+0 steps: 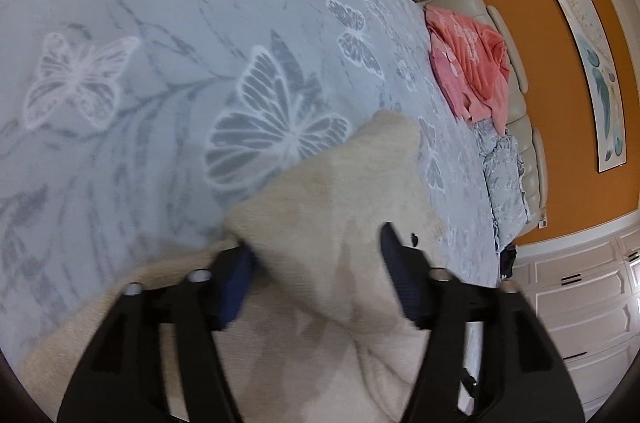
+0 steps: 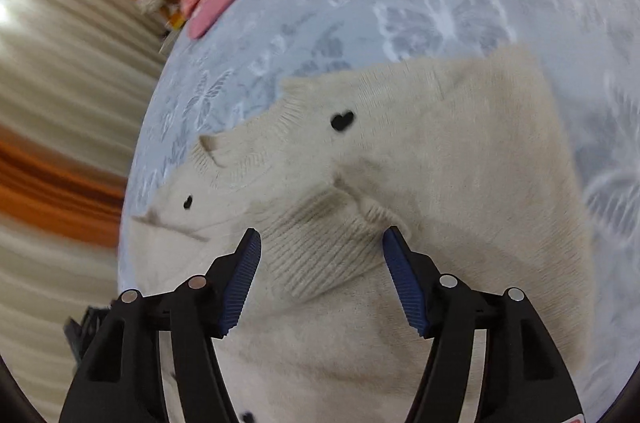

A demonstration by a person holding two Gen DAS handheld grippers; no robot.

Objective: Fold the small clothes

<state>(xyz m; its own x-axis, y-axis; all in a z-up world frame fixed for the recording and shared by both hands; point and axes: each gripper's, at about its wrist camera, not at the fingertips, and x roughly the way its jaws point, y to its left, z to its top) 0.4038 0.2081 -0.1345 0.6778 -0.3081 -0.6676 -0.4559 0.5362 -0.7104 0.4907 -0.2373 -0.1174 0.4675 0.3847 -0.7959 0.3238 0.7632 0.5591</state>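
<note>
Your right gripper (image 2: 322, 255) stands part open over the ribbed band of the cream sweater (image 2: 420, 163), pads clear of the knit, holding nothing. Your left gripper (image 1: 316, 263) is likewise part open, a raised fold of the sweater lying between its fingers; whether the pads press it, you cannot tell. The sweater lies spread on the butterfly bedspread (image 1: 160, 63), probably to fold flat. A pink garment (image 1: 468, 63) sits well apart; nothing blocks you.

Bedspread (image 1: 140, 71) lies open beyond the sweater (image 2: 440, 163); pink garment (image 1: 468, 63) crowds its edge.
</note>
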